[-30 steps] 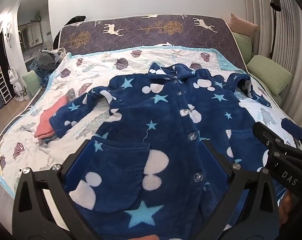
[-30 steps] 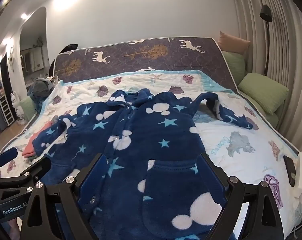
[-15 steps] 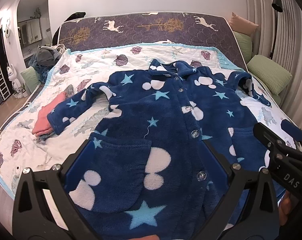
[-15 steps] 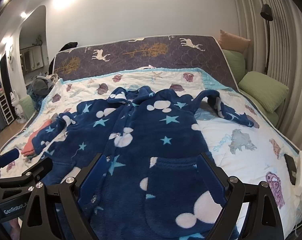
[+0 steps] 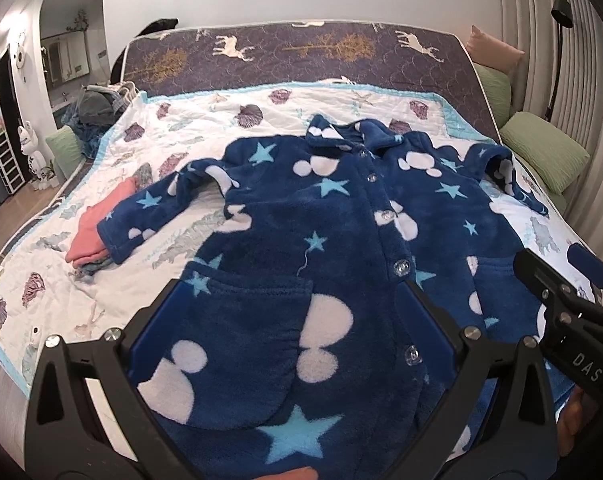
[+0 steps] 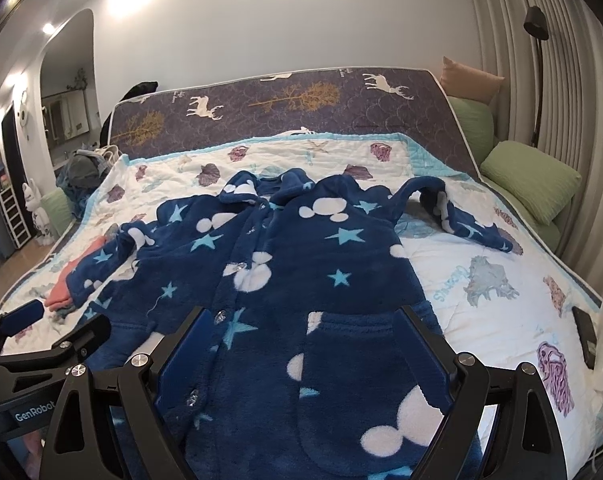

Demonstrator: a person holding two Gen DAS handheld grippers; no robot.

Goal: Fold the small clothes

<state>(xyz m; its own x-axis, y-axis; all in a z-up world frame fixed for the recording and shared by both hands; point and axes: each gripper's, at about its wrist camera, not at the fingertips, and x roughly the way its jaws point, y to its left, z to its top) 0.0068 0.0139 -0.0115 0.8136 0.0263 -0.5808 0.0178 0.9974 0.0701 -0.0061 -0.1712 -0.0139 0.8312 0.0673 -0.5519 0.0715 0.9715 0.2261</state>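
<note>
A navy fleece child's robe with white dots and light blue stars lies front up and buttoned on the bed, collar at the far end; it also shows in the right wrist view. Its left sleeve stretches out flat; its right sleeve lies humped and bent. My left gripper is open above the left pocket near the hem. My right gripper is open above the right pocket. Neither holds cloth. Each gripper shows at the edge of the other's view.
The robe lies on a white quilt with shell prints. A folded pink garment lies under the left cuff. A heap of clothes sits at the far left corner. Green pillows line the right side. A dark phone lies at the right edge.
Both grippers stay open over the hem. The views shifted slightly, with the robe appearing a little nearer and flatter. Nothing was taken hold of.
</note>
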